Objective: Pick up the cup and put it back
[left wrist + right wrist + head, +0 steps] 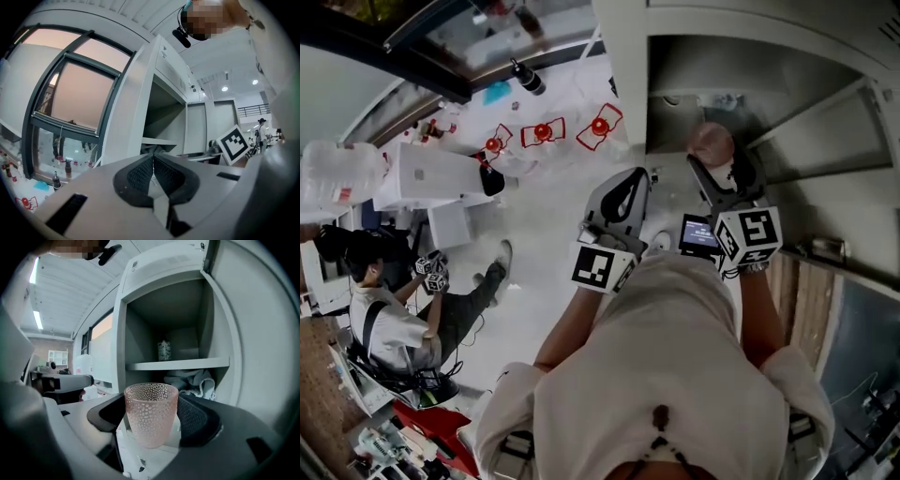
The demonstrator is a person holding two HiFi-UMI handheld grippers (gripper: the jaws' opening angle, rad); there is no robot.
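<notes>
Pink dimpled glass cup (151, 413) stands upright between the jaws of the right gripper (152, 425), which pinch it from both sides just in front of an open white cabinet (154, 266). Beyond the cup, the cabinet's shelf (178, 364) carries a small patterned container (163, 351) at its far back. A crumpled pale cloth (193, 379) lies in the compartment under that shelf. In the head view the cup sits at the far tip of the right gripper, at the cabinet's opening. The left gripper (153, 169) is held to the left of it, jaws pressed together with nothing between them, and a dark-framed window (70, 98) fills the left of its view. Far to the left, a seated person (389, 323) holds another pair of grippers.
</notes>
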